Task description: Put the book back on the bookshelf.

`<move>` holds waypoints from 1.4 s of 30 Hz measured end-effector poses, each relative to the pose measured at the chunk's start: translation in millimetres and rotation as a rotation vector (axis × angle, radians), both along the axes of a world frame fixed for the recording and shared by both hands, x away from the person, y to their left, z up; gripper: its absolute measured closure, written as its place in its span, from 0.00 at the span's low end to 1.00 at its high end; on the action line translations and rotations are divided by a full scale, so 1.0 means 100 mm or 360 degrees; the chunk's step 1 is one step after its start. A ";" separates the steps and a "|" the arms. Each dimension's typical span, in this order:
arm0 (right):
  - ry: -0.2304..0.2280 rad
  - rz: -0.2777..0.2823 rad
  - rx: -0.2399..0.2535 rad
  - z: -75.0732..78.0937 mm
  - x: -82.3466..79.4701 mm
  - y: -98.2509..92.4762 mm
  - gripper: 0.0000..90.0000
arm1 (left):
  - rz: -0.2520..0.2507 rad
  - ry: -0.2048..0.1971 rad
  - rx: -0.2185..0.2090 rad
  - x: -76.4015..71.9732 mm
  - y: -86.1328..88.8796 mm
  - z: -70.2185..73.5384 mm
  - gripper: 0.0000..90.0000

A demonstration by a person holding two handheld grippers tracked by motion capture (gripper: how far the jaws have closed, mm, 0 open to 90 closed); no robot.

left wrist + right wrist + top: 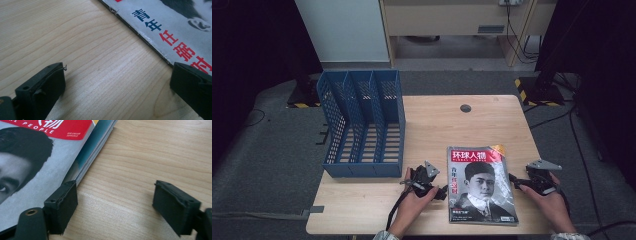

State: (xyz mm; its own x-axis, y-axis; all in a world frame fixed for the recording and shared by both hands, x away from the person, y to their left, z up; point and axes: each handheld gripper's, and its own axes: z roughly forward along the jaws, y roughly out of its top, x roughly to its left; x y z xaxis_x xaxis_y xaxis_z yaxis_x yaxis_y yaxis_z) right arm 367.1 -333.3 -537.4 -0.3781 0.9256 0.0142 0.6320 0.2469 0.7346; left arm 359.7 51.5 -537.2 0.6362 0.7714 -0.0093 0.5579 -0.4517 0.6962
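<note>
Hand-held grippers [446,192] [515,181] flanking magazine [481,185]; file rack [362,125] seemingly empty.

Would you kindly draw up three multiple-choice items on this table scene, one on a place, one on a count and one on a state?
1. Where does the magazine lie?
A. inside the file rack
B. flat on the table, between the two tongs
C. on the floor

2. How many slots has the blue rack?
A. one
B. three
C. six

3. How do the left tongs and right tongs stand?
A. both open
B. both shut on the magazine
C. left shut, right open

Answers:
1 B, the high view shows it on the table with tongs at either side.
2 B, two dividers split it in three.
3 A, each gripper view shows bare wood between the jaws.
</note>
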 end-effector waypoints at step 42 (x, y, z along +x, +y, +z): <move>0.0104 0.0323 0.0124 0.08 -0.03 0.44 0.22 | -0.0244 -0.0049 -0.0048 -0.44 -0.51 0.08 0.29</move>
State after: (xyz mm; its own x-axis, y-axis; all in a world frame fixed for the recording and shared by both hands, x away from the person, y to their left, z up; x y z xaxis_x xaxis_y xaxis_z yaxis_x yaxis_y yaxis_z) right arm 364.6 -289.7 -529.7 -0.5522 0.8259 0.1135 0.6221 0.3176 0.7157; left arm 316.0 0.1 -529.0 0.7468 0.6650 -0.0099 0.4624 -0.5085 0.7264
